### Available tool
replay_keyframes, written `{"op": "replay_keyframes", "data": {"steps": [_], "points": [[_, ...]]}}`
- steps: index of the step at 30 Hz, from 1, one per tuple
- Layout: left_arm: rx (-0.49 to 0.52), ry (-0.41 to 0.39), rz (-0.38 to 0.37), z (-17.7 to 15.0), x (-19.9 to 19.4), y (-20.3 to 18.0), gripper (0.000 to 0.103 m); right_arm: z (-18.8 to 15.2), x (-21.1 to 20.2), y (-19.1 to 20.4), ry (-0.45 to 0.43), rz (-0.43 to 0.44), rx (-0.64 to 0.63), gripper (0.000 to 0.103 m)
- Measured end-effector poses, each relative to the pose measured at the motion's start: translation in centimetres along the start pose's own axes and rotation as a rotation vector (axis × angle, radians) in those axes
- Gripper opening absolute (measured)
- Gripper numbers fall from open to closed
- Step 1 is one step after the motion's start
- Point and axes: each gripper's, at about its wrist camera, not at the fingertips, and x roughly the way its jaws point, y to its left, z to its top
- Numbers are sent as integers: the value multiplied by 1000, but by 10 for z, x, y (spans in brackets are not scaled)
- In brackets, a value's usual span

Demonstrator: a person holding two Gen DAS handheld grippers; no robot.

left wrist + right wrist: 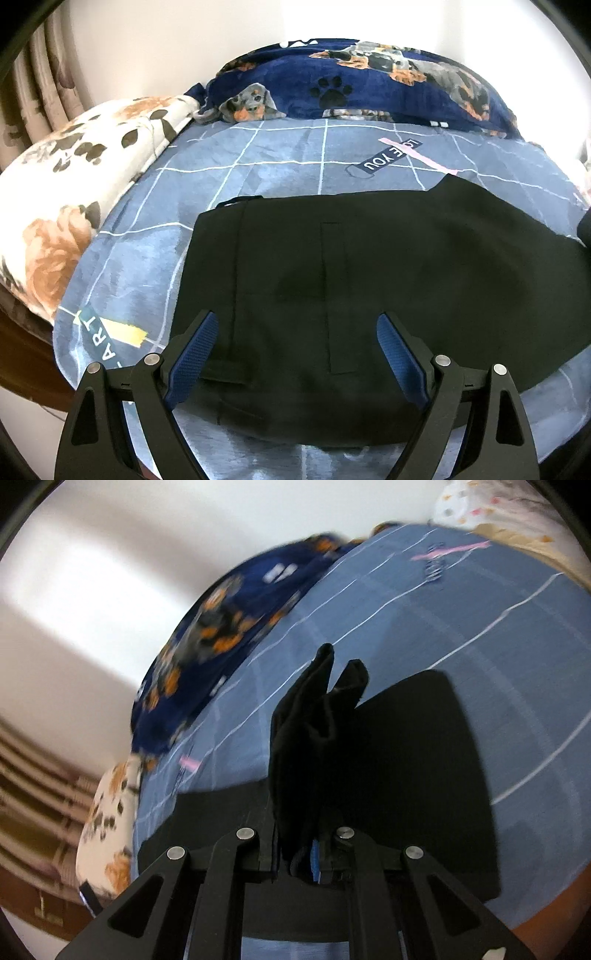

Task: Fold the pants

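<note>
Black pants [369, 280] fill the frame's center on the blue checked bedsheet [280, 162], the left gripper [297, 328] spread wide above them, while the right gripper [301, 853], seemingly, pinches 1 lifted fold.

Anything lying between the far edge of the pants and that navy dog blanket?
Only bare blue grid bedsheet with its printed LOVE YOU label lies between the black pants and the dog blanket, seen in the left wrist view.
</note>
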Motion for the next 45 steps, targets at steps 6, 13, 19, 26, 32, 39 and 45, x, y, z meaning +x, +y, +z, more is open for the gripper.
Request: {"op": "replay_keyframes", "data": {"steps": [6, 13, 19, 26, 32, 39, 45], "points": [[12, 8, 11, 0, 2, -1, 89, -35, 34, 45, 94, 38, -83, 11], [-14, 32, 9, 1, 5, 6, 89, -66, 60, 75, 163, 52, -146, 12], [-26, 46, 4, 1, 7, 7, 89, -74, 65, 81, 182, 47, -160, 12], [4, 53, 2, 0, 7, 0, 89, -77, 57, 92, 155, 39, -199, 12], [12, 62, -1, 0, 8, -1, 89, -90, 62, 103, 163, 5, -281, 13], [18, 71, -5, -1, 10, -3, 89, -104, 69, 117, 166, -33, -387, 14], [26, 76, -4, -1, 11, -5, 90, -121, 75, 132, 183, -41, -481, 14]]}}
